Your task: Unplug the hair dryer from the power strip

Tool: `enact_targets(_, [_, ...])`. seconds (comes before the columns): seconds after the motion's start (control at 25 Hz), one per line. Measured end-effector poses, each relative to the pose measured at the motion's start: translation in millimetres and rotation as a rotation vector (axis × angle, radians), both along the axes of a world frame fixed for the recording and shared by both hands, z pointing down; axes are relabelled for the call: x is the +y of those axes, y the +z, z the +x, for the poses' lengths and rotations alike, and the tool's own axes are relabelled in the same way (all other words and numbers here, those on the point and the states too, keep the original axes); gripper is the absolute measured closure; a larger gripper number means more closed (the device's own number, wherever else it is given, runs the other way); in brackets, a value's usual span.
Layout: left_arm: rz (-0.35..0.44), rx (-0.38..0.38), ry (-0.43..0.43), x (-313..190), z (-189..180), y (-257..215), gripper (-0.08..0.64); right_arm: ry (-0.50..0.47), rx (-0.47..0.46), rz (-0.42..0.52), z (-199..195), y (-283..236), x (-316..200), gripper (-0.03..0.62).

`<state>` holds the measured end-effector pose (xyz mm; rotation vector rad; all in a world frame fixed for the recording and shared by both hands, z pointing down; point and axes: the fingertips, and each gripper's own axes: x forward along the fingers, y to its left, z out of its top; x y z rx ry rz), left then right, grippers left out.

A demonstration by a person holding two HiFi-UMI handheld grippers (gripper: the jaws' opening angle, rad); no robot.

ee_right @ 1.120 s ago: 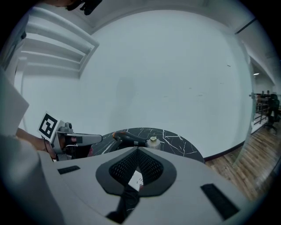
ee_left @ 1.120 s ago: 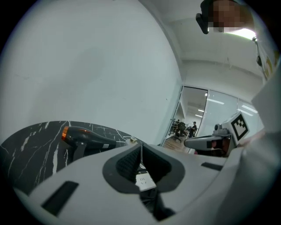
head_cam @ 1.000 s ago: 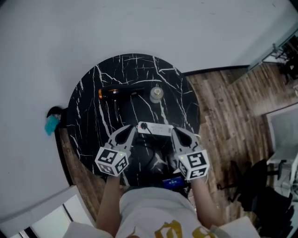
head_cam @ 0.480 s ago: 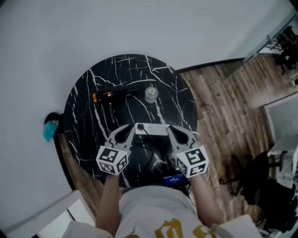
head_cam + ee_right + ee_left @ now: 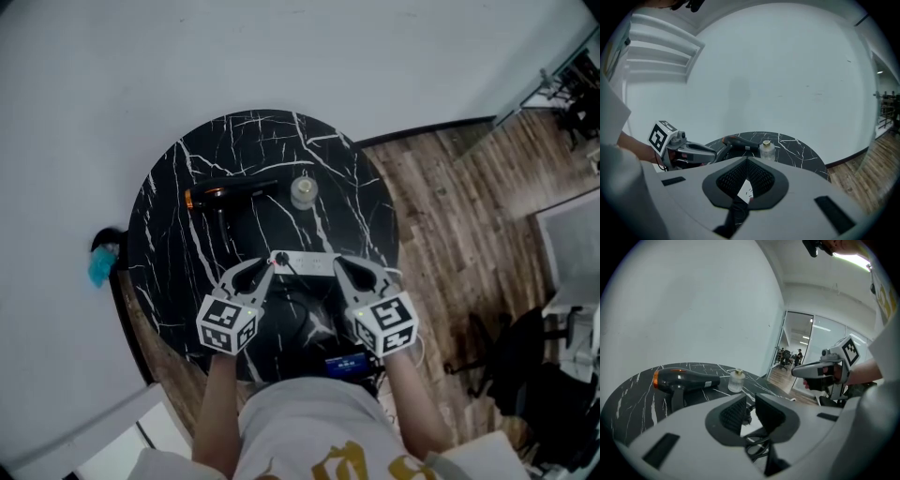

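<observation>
The white power strip (image 5: 307, 263) lies across the near half of the round black marble table (image 5: 169, 234). A black plug (image 5: 746, 417) sits in its left end, and its black cable (image 5: 757, 448) loops towards me. The black hair dryer (image 5: 230, 192) with an orange end lies at the far left. My left gripper (image 5: 267, 266) hovers at the plug; its jaws have just been opening, with a narrow gap and the plug just beyond the pads. My right gripper (image 5: 337, 264) is shut, its tip at the strip's right end, and white casing (image 5: 744, 189) shows under its jaws.
A small glass bottle (image 5: 303, 190) stands beside the hair dryer's nozzle. A blue object (image 5: 347, 361) sits at the table's near edge. A teal thing (image 5: 100, 265) lies on the floor at the left by the white wall. Wooden floor and dark chairs (image 5: 511, 375) are to the right.
My left gripper has dipped towards the strip's left end and a gap has opened between its jaws. The right gripper has stayed put, shut.
</observation>
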<state>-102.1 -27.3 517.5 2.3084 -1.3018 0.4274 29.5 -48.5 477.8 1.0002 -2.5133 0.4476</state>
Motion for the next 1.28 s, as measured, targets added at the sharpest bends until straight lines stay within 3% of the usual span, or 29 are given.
enact_targets(0.32, [-0.081,-0.125,0.089,0.9,0.5,33.0,0.471,-0.078,0.041,-0.050,-7.4,27.4,-0.3,0.594])
enact_targets(0.68, [-0.118,-0.345,0.316,-17.9,4.6,62.3,0.463,-0.183,0.132,-0.140,-22.6,66.5,-9.7,0.592])
enact_targets(0.92, [-0.177,-0.475,0.512,-16.7,12.7,80.6,0.463,-0.347,0.267,-0.182,-36.7,102.5,-1.1,0.535])
enact_targets(1.08, [-0.179,-0.550,0.597,-18.6,15.9,85.7,0.463,-0.422,0.326,-0.186,-43.4,116.3,1.7,0.511])
enact_targets(1.28, [-0.200,-0.565,0.676,-20.0,26.3,89.3,0.491,-0.538,0.441,-0.190,-51.0,133.8,10.3,0.511])
